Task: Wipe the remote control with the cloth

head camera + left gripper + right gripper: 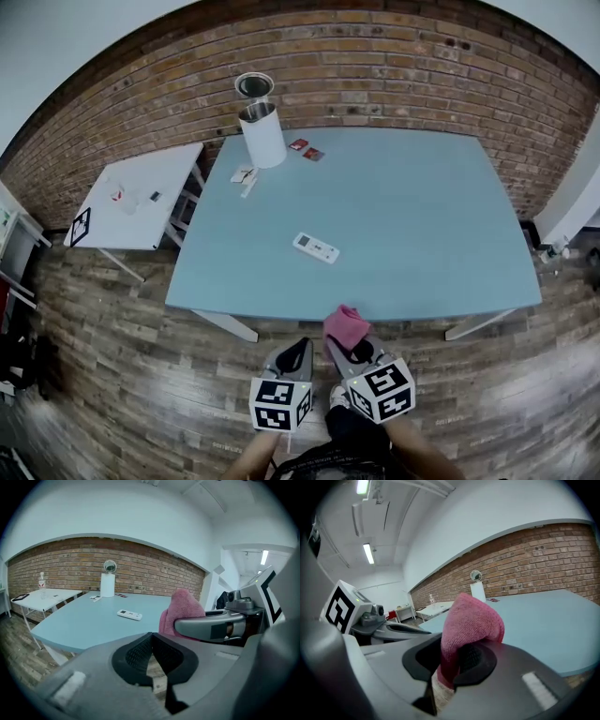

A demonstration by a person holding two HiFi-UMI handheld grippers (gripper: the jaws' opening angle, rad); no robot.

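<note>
**Head view:** You hold both grippers just off the tabletop's (422,216) near edge, over the wood floor (141,375). The L gripper (298,353) has its jaws pressed together w/ nothing in them. The R gripper (351,345) is clamped on the pink cloth (344,323), which bunches up above the jaws. The remote control (316,247) lies flat on the tabletop at about mid-width, nearer the near edge than the far one, well apart from both grippers. A white cylinder (262,133) stands by the far left corner, w/ small cards (307,150) beside it.

**L gripper view:** Jaws closed and empty. The remote lies ahead on the tabletop. The cloth and R gripper sit alongside at right.

**R gripper view:** The jaws pinch the cloth's lower part, and its folded top rises above them. The L gripper shows at left.
</note>
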